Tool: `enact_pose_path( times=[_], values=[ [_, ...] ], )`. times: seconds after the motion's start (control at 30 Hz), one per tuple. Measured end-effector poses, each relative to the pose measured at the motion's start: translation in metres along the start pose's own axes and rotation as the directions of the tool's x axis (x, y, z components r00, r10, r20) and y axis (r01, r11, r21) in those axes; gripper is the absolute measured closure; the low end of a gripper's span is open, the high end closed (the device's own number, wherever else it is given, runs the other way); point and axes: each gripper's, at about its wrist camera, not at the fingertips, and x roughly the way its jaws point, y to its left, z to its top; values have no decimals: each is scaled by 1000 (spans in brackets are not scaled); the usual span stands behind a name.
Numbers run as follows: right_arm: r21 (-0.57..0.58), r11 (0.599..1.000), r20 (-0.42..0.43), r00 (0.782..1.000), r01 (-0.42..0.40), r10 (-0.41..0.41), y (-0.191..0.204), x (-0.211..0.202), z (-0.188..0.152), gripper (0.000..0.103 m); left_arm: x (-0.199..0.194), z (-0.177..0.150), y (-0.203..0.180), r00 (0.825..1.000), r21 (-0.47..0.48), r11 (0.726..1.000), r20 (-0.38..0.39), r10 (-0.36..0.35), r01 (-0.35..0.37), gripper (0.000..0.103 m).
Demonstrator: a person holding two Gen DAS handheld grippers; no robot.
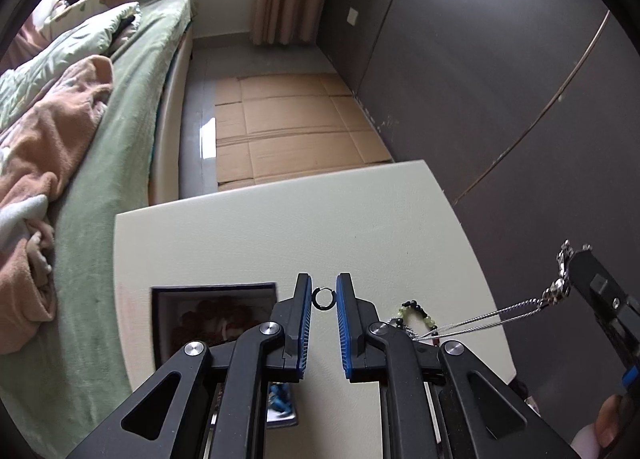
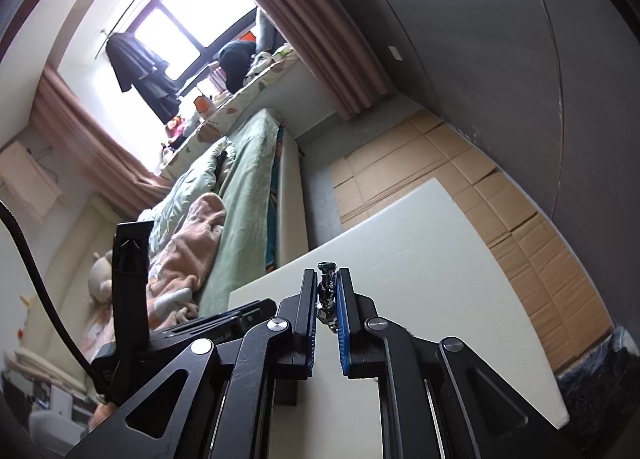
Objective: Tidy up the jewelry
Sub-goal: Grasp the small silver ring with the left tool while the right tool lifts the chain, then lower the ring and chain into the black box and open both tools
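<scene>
In the left wrist view my left gripper (image 1: 324, 297) holds a small dark ring (image 1: 324, 297) between its blue pads, above the white table (image 1: 280, 235). A dark jewelry box (image 1: 208, 323) lies open below it at the left. A green and black bead bracelet (image 1: 416, 313) lies on the table to the right. My right gripper (image 1: 576, 259) pinches a silver chain necklace (image 1: 492, 319) and lifts it taut. In the right wrist view my right gripper (image 2: 328, 291) is shut on the silver necklace clasp (image 2: 327, 293).
A bed with green sheets (image 1: 120, 147) and a pink blanket (image 1: 44, 163) runs along the left. Flattened cardboard (image 1: 292, 123) covers the floor beyond the table. A dark wardrobe wall (image 1: 500, 79) stands at the right. The left gripper's body (image 2: 132, 279) shows at the left of the right wrist view.
</scene>
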Motion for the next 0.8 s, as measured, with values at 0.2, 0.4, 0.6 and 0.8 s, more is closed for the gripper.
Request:
enact_pose_path(
  times=[0.2, 0.4, 0.6, 0.8],
  values=[
    [-86, 996, 44, 999, 11, -7, 46, -21, 12, 93, -37, -5, 26, 998, -36, 999, 59, -23, 25, 90],
    [-144, 989, 96, 995, 32, -18, 78, -42, 27, 93, -67, -8, 51, 994, -65, 997, 104, -32, 39, 90],
    [-213, 976, 146, 989, 31, 0, 119, -61, 46, 93, -88, -7, 69, 989, -86, 995, 141, -34, 46, 90],
    [-288, 957, 191, 981, 37, 20, 164, -75, 64, 93, -108, -7, 82, 984, -100, 993, 173, -38, 56, 90]
  ],
)
